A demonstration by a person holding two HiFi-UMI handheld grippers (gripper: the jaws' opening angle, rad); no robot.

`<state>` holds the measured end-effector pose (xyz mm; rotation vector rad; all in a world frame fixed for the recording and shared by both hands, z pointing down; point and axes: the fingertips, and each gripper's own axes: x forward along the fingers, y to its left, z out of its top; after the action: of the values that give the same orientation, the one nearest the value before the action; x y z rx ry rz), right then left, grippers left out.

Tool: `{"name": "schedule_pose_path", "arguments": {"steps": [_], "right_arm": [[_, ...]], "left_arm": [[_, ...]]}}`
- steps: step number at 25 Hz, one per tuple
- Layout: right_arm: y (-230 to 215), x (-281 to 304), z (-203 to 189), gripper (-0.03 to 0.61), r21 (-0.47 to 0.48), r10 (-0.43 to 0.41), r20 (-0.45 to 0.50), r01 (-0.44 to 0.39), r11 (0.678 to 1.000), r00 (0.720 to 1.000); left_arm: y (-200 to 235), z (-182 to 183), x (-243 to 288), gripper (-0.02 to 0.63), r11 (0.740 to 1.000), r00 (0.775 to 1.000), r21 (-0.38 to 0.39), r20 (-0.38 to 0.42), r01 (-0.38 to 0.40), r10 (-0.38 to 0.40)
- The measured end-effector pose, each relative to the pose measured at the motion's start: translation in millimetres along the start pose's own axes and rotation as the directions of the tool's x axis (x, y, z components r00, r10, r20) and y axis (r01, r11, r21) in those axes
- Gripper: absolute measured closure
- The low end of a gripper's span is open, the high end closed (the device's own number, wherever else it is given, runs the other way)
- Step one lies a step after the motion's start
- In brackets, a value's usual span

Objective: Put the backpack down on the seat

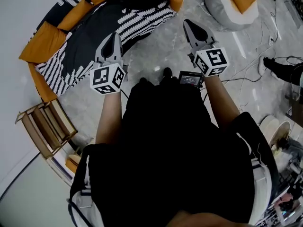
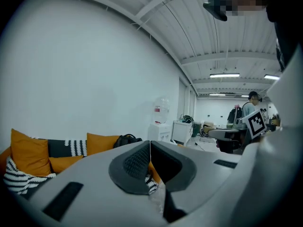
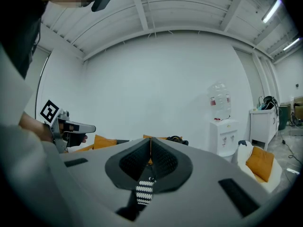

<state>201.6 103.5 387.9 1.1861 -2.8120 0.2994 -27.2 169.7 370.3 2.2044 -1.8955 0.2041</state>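
Tongs of the left gripper are seen pressed together with nothing between them; those of the right gripper are likewise closed and empty. Both are held above the grey floor. Beyond them, the black backpack is set on the striped sofa, among orange cushions
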Motion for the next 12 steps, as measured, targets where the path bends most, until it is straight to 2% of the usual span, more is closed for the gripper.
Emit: {"name": "schedule_pose_path", "arguments": {"steps": [3, 7, 12], "right_arm": [[20, -3, 0, 0.545, 0.000, 0.006, -0.009, -0.006, 1.000, 1.000], [63, -8, -2, 0.545, 0.000, 0.031, -0.041, -0.031, 1.000, 0.999], [108, -32, -8, 0.545, 0.006, 0.022, -0.050, -0.022, 1.000, 0.999]], "left_arm": [[4, -5, -16, 0.594, 0.999, 1.000, -0.022, -0.009, 0.027, -0.027], [7, 1, -48, 0.594, 0.996, 0.996, -0.023, 0.022, 0.085, -0.084], [14, 1, -98, 0.594, 0.993, 0.993, -0.033, 0.051, 0.113, -0.111]]}}
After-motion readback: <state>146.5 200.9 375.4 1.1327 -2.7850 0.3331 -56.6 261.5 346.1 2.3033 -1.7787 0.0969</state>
